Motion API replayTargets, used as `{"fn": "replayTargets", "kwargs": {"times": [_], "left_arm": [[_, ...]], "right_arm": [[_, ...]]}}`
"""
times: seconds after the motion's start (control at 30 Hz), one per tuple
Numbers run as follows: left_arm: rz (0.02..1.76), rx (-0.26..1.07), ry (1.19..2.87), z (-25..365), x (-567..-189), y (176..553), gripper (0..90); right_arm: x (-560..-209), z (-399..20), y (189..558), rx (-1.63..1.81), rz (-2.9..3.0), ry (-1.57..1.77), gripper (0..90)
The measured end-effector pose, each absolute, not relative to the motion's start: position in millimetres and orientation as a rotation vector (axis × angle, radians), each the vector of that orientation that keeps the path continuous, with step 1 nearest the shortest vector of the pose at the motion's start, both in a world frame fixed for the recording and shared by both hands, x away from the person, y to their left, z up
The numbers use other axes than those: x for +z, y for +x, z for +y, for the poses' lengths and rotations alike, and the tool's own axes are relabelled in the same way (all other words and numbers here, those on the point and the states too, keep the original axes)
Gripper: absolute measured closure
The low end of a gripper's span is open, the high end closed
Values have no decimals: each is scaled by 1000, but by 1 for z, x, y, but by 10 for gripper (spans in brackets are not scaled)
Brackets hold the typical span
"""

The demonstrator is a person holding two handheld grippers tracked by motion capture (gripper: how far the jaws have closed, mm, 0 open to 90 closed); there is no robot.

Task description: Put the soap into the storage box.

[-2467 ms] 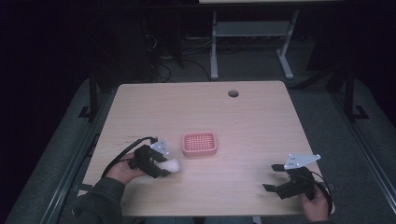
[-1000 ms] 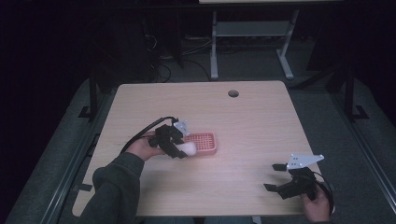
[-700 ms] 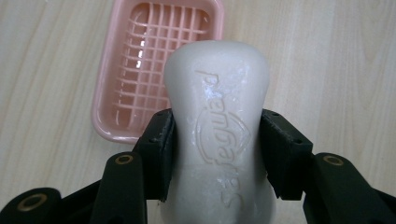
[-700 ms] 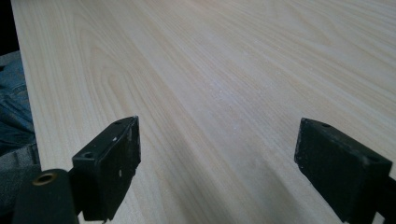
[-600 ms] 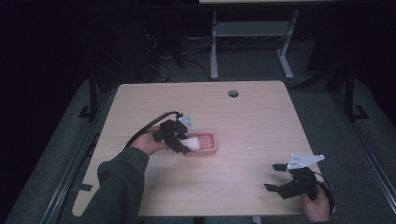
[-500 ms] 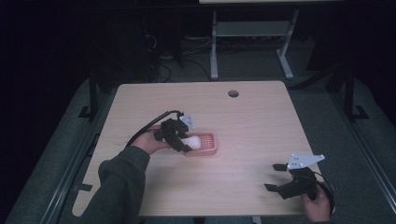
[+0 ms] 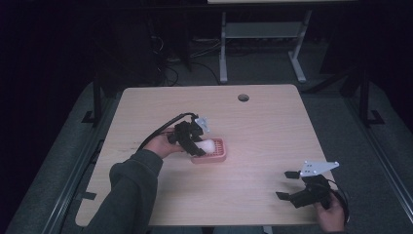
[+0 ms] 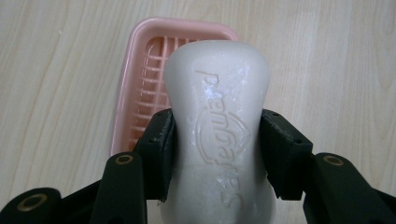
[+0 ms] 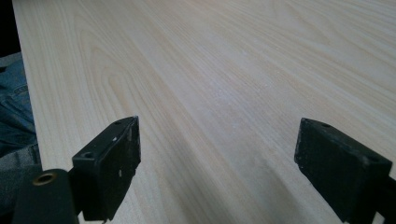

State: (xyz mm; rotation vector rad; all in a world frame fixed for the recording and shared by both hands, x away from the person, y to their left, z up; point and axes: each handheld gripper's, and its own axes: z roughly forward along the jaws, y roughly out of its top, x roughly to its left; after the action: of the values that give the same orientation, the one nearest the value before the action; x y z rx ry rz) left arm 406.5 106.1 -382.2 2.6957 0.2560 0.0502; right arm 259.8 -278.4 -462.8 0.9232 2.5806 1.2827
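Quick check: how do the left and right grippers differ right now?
The left gripper is shut on the white soap bar, while the right gripper stands open with nothing between its jaws. The left gripper hangs over the pink soap dish mid-table; the right gripper sits near the table's near right corner. Both have black jaws.

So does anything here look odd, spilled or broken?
Nothing stands out. The white soap bar is whole, held squarely by the left claw above the pink soap dish, which sits flat on the table. The right claw is open over bare wood.
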Motion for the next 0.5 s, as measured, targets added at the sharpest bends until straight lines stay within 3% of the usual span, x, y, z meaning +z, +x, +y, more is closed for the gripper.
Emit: {"fn": "replayTargets", "kwargs": {"times": [0.5], "left_arm": [[253, 39, 2709, 90, -391, 420, 491]], "right_arm": [[-463, -280, 260, 1291, 2574, 929, 142]]}}
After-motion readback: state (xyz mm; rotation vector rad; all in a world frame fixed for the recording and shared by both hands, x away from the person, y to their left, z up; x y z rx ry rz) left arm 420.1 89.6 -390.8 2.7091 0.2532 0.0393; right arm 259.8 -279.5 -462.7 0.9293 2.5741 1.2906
